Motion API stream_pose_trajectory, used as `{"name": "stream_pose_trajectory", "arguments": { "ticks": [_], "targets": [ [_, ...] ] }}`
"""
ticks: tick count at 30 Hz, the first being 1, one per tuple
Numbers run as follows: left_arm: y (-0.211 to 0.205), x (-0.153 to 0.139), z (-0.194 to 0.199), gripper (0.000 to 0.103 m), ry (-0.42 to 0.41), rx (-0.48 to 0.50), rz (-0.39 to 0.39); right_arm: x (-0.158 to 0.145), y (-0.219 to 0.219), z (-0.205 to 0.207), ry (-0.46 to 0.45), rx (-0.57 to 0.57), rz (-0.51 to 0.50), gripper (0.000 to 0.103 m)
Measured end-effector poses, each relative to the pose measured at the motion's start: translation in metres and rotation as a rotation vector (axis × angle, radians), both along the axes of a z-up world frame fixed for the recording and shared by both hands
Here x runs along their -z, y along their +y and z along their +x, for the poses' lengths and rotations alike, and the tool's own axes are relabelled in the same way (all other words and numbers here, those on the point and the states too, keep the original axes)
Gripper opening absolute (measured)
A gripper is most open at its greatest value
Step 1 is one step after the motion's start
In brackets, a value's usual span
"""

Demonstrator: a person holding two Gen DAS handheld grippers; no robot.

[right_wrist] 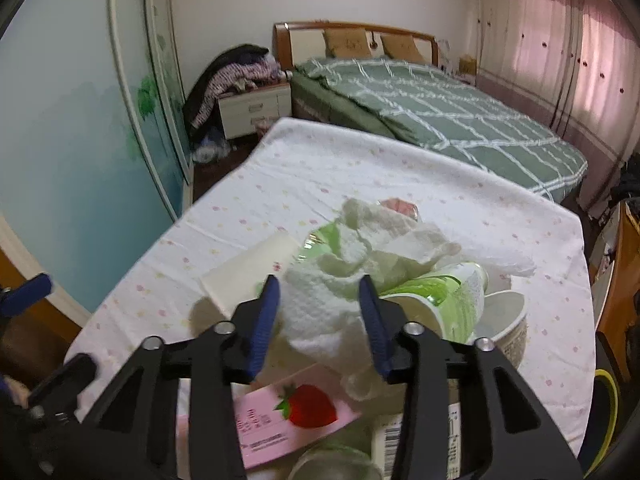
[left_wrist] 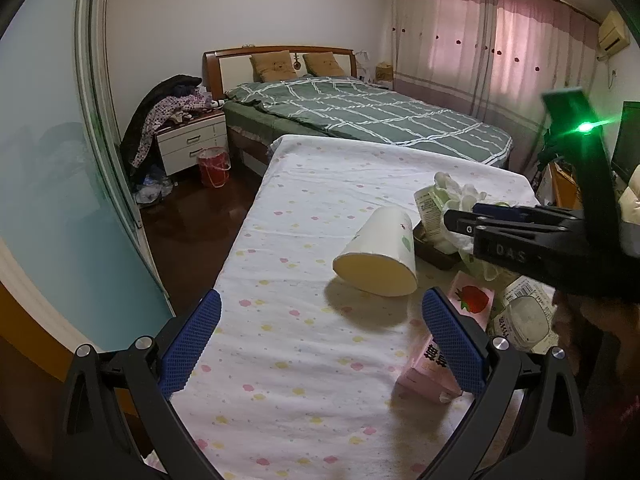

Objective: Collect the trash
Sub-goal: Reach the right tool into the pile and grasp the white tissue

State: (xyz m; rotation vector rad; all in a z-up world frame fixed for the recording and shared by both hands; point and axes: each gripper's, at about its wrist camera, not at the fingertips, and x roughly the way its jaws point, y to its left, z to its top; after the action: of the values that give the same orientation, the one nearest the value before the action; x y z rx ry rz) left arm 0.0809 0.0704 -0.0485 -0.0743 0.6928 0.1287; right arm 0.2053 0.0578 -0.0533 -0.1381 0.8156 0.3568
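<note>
At the lower centre of the right wrist view, the right gripper (right_wrist: 320, 316) brackets a crumpled white paper towel (right_wrist: 332, 300), its blue pads (right_wrist: 266, 320) against the wad's two sides in what reads as a pinch just taking hold; no gap shows, though how firm the squeeze is cannot be told. The towel tops a heap of rubbish on the flower-print tablecloth (right_wrist: 280, 168): a green-printed paper cup (right_wrist: 444, 300) lying on its side, a pale bowl (right_wrist: 508, 320) at the right, and a pink strawberry carton (right_wrist: 296, 412) below the fingers. Collecting is evidently at the pick-up stage, with the towel as the piece in hand. The next move would call for a secure grip and a clean lift clear of the cup, so the loose heap is not dragged along, then a carry to the white paper bin (left_wrist: 376, 256) that lies tipped on the cloth with its mouth toward the camera in the left wrist view. The left gripper (left_wrist: 320, 340) hangs over bare cloth at the bottom of that frame, jaws spread wide and holding nothing, one pad beside the carton. Both tools pitch downward toward the table; the right one enters the left view from the right edge.
</note>
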Motion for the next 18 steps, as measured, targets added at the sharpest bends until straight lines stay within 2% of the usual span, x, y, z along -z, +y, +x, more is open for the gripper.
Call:
{"name": "stream_pose_trajectory", "arguments": {
  "ticks": [3,6,9,13,18],
  "targets": [
    [0.003,-0.001,-0.001,0.099,-0.002,-0.003,0.000,0.002,-0.009,0.007,0.025,0.027,0.012,0.026],
    [0.004,0.001,0.002,0.099,0.001,-0.004,-0.006,0.002,-0.013,0.010,0.028,0.035,0.008,0.010],
    [0.002,0.001,0.002,0.099,0.004,0.001,-0.004,0.000,-0.015,0.011,0.027,0.029,0.014,0.003],
    [0.002,0.001,0.002,0.099,0.006,0.004,-0.004,-0.010,-0.023,0.009,0.025,0.023,0.072,0.002],
    [0.000,0.001,0.002,0.099,0.007,0.011,-0.007,-0.020,-0.031,0.008,0.091,-0.034,0.193,0.002]
  ]
}}
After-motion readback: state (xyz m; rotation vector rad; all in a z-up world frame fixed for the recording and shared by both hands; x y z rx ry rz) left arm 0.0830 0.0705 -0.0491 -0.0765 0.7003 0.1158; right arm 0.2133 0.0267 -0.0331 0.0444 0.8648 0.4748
